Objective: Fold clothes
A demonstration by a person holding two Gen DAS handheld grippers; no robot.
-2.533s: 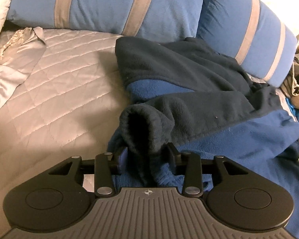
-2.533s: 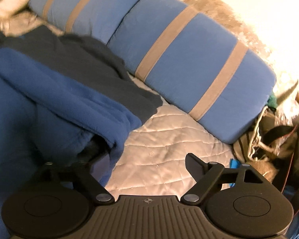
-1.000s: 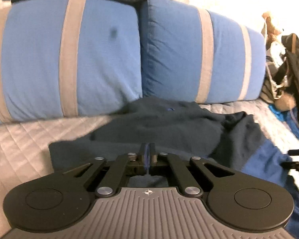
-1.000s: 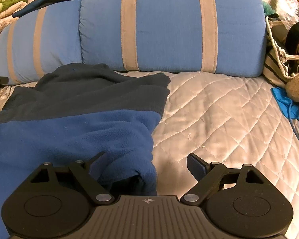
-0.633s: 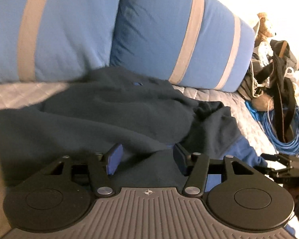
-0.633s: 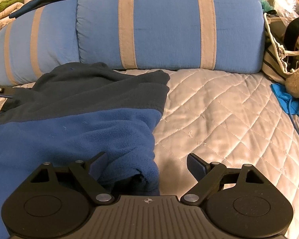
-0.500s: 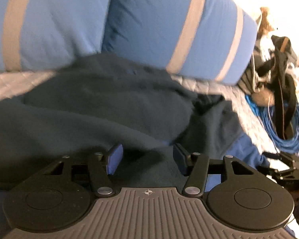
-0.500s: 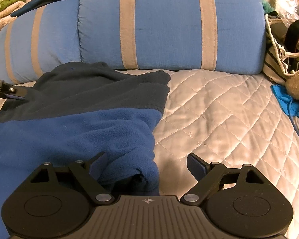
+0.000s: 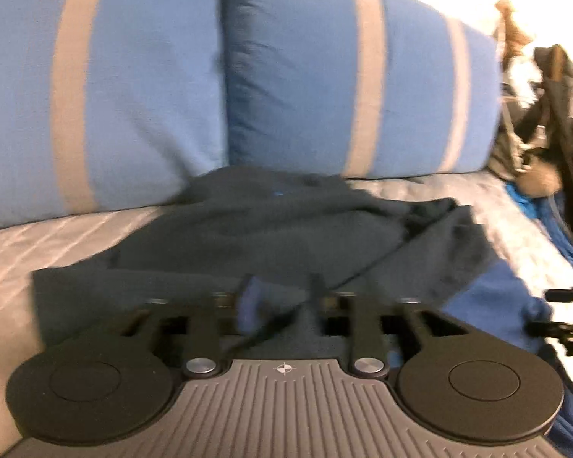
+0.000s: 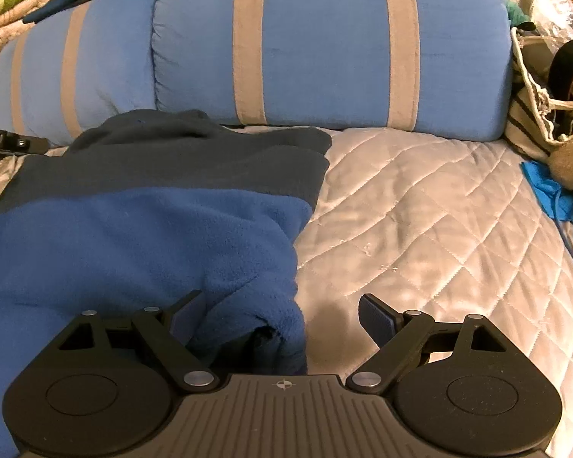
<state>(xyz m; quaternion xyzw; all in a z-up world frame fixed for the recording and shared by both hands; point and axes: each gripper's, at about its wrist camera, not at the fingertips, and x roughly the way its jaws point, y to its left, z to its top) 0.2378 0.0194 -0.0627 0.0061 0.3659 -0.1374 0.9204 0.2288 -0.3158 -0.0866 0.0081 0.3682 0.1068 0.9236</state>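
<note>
Nearest us, our left gripper [image 9: 279, 297] has its fingers drawn narrow around a ridge of the dark navy part of the fleece garment [image 9: 267, 229]; motion blur keeps us from saying whether they truly pinch it. Our right gripper [image 10: 277, 318] stands spread wide, the royal-blue corner bunched between its fingers. The garment lies rumpled on the quilted bedspread [image 10: 420, 210], its far edge against the striped blue bolsters [image 10: 324, 38]. To fold well, we judge both grips should take full thickness at matching edges, lift evenly, and lay the cloth flat without dragging wrinkles.
</note>
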